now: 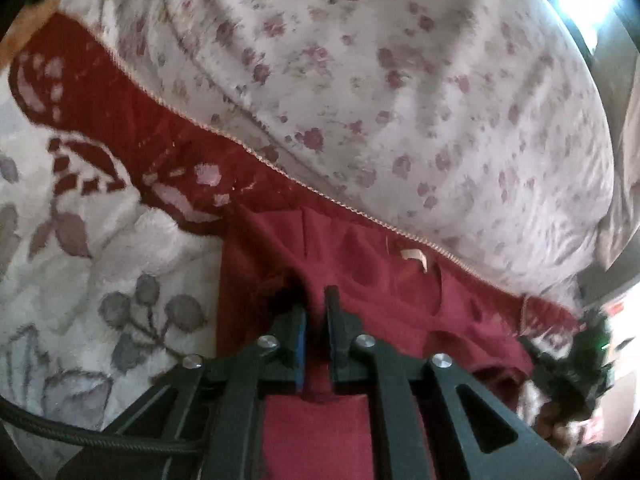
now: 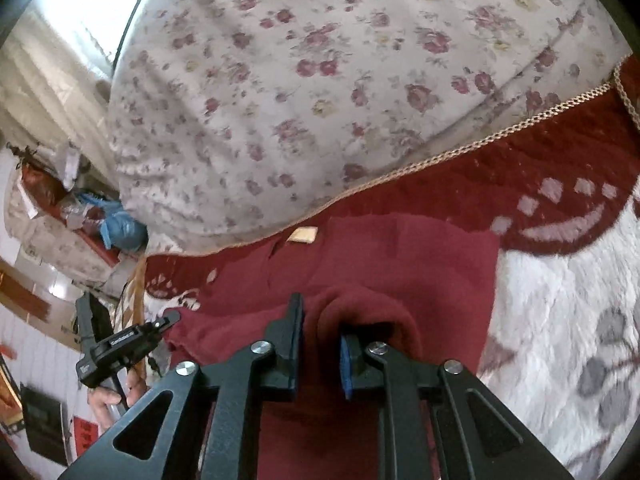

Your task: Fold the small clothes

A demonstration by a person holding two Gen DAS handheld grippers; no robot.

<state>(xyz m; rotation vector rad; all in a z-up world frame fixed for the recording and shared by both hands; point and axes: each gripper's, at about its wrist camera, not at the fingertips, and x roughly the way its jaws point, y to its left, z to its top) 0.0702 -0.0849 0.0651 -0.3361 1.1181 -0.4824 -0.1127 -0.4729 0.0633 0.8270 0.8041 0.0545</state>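
Dark red garment on red-and-white blanket, near floral bedsheet, left gripper clamped on a fabric pleat, right gripper pinching a raised fold, tan label at far edge, blue bag far left among floor clutter.

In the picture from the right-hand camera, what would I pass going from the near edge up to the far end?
Right claw pinching a fold of the dark red garment → the garment's tan label → red blanket border with gold braid trim → rose-print bedspread.
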